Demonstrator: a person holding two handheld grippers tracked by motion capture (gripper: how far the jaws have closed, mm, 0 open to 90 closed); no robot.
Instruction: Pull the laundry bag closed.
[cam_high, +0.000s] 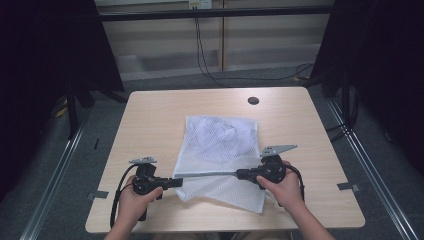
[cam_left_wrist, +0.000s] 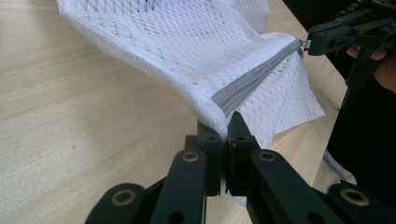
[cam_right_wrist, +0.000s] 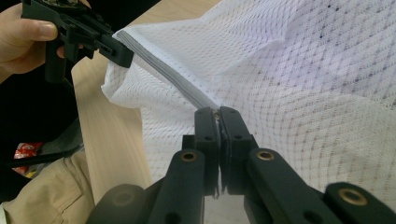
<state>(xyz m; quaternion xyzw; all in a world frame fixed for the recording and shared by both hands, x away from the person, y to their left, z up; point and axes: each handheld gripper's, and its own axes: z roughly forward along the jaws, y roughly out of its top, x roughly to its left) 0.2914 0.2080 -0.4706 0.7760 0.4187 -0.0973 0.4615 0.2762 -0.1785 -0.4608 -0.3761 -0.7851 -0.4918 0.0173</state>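
Note:
A white mesh bag (cam_high: 220, 142) lies in the middle of the wooden table (cam_high: 150, 115), with something pale inside it. Its grey zipper (cam_high: 207, 174) is stretched taut between the two grippers, lifted a little off the table. My left gripper (cam_high: 180, 181) is shut on the bag's corner at the zipper's left end; its black jaws (cam_left_wrist: 226, 126) pinch the mesh there. My right gripper (cam_high: 237, 174) is shut on the zipper pull, with its tips (cam_right_wrist: 218, 112) closed on the small metal tab. The zipper (cam_right_wrist: 163, 70) runs from there to the left gripper (cam_right_wrist: 123, 53).
A round black cable hole (cam_high: 253, 100) sits near the table's far edge. Cables (cam_high: 210, 70) lie on the floor beyond the table. Dark curtains stand at both sides. The bag's near corner (cam_high: 252, 202) lies close to the front edge.

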